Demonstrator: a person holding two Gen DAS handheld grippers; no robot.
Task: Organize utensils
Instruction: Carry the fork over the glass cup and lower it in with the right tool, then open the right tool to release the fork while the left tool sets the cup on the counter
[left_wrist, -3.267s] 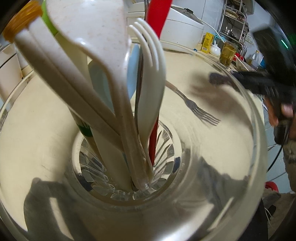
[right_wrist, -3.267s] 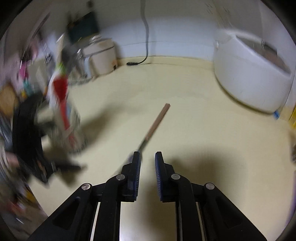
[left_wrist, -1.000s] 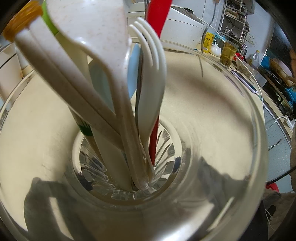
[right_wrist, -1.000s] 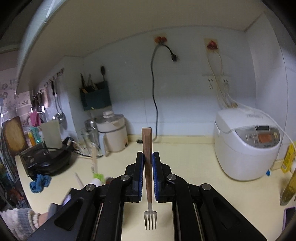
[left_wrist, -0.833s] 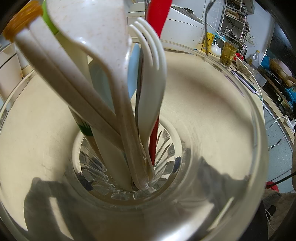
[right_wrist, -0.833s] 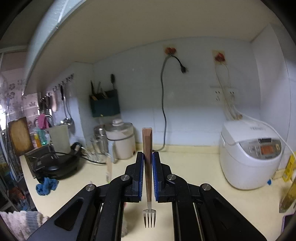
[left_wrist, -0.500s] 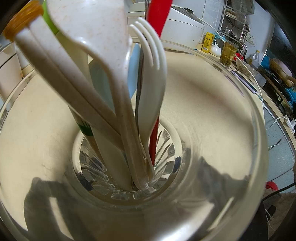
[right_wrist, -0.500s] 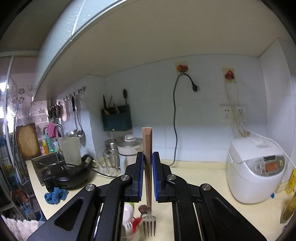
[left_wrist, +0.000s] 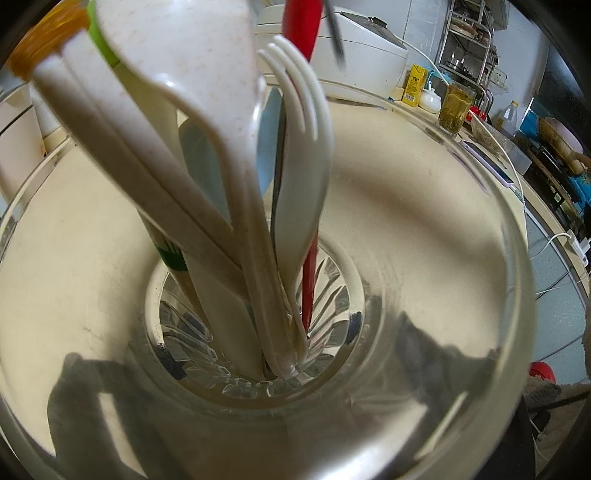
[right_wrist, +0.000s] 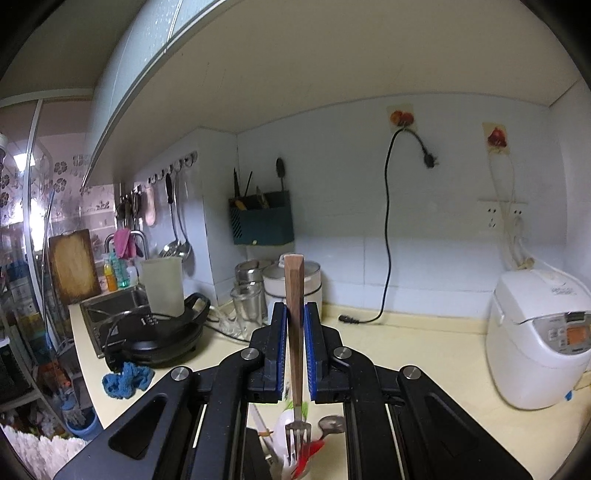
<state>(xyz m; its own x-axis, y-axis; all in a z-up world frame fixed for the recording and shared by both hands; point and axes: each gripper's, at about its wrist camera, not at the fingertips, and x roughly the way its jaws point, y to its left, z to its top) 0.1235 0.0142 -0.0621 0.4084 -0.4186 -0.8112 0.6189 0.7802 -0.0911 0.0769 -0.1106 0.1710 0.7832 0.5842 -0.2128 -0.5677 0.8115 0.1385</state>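
Right wrist view: the right hand-held gripper (right_wrist: 294, 345) is clamped on the wooden handle of a metal fork (right_wrist: 294, 332). That fork hangs upright between the blue pads (right_wrist: 281, 350), handle end up and tines down. Its tines sit just above a cluster of utensils (right_wrist: 295, 454) low in the frame, among them a white spoon, a red piece and a metal spoon. Whether the tines touch any of them cannot be told. Beyond lies the cream desk (right_wrist: 406, 354), with a white rice cooker (right_wrist: 539, 339) at the right and a black griddle (right_wrist: 159, 336) at the far left.

Left wrist view: the camera looks down into a clear glass holder (left_wrist: 509, 295) standing on the desk. It holds beige speckled spoons (left_wrist: 192, 74), a white plastic fork (left_wrist: 303, 155) and a red-handled utensil (left_wrist: 308, 258), all leaning together at its ribbed bottom. A blurred dark streak (left_wrist: 334, 31) crosses the top edge above them. The left hand-held gripper's fingers are not seen, so whether they are apart or together cannot be told.
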